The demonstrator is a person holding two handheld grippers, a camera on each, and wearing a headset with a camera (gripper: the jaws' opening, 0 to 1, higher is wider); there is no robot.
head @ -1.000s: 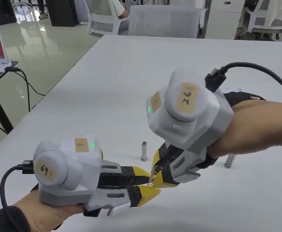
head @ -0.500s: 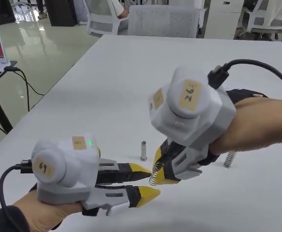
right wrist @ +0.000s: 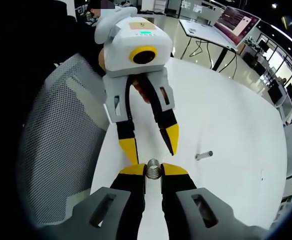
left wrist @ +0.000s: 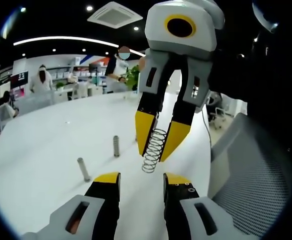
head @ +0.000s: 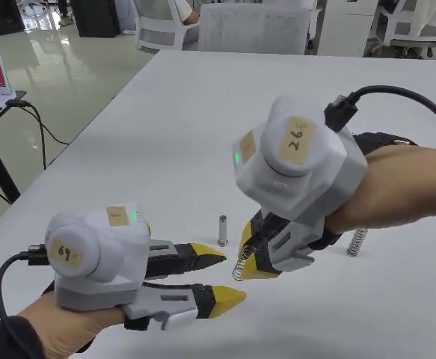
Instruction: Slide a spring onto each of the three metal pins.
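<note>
White counter point(head: 165, 134), bare metal pin point(head: 222, 230) upright.
Your right tool point(head: 251, 258) clamps a spring point(head: 239, 264); your left tool point(head: 229, 277) has its jaws apart.

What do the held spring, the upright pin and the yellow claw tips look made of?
Spring: bare steel wire by the look, with silvery, glinting coils. Pin: metal with a grey satin sheen, likely steel. Claw tips: matte yellow, probably plastic or rubber; cannot tell which.

Shiny metal wire spring point(head: 239, 266), dull grey metal pin point(head: 222, 230), smooth matt white table point(head: 165, 134), yellow plastic fingers point(head: 207, 255).
</note>
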